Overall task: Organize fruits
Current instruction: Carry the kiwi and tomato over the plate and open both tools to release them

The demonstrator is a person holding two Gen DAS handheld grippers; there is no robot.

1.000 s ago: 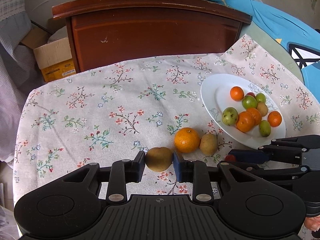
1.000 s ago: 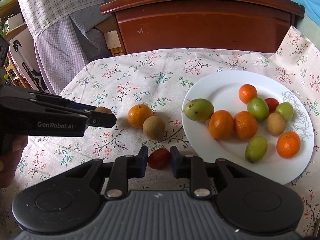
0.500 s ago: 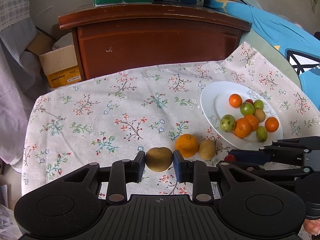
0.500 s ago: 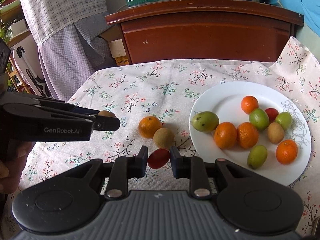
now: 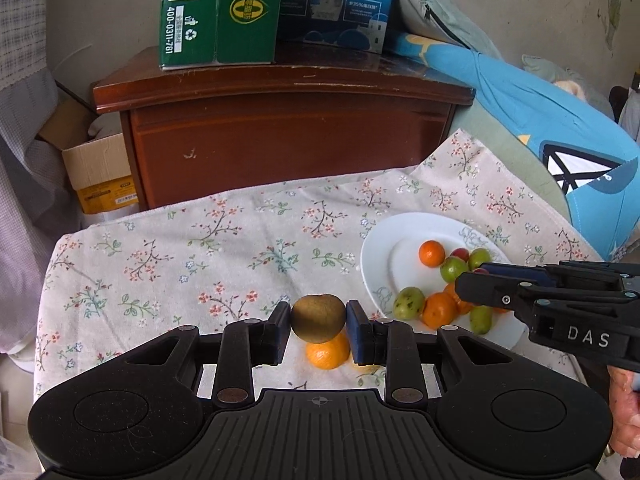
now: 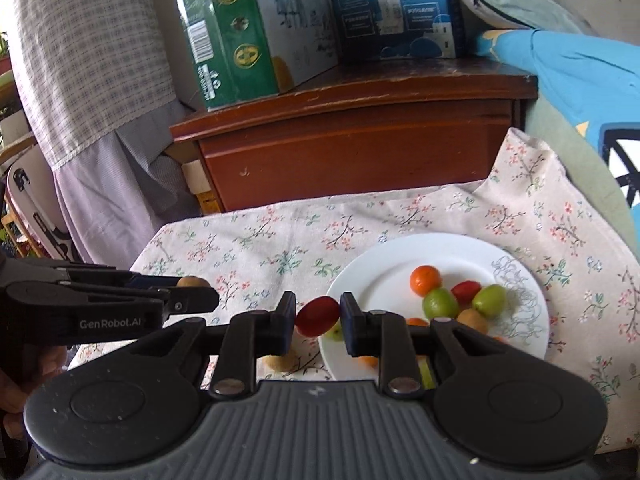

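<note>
The table is wearing a matt woven cloth [image 5: 224,248] printed with flowers. The white plate [image 6: 384,268] is looking smooth and glossy, like glazed ceramic. The brown fruit [image 5: 318,317] is showing dull, rough skin; the red fruit [image 6: 317,315] is shining smoothly. The cabinet [image 5: 288,136] is showing varnished, scuffed wood under glossy cardboard boxes [image 5: 218,12].

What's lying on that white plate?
The white plate holds tangerines, green fruits, a small red one and a brown one. The right tongs hide the near part.
</note>
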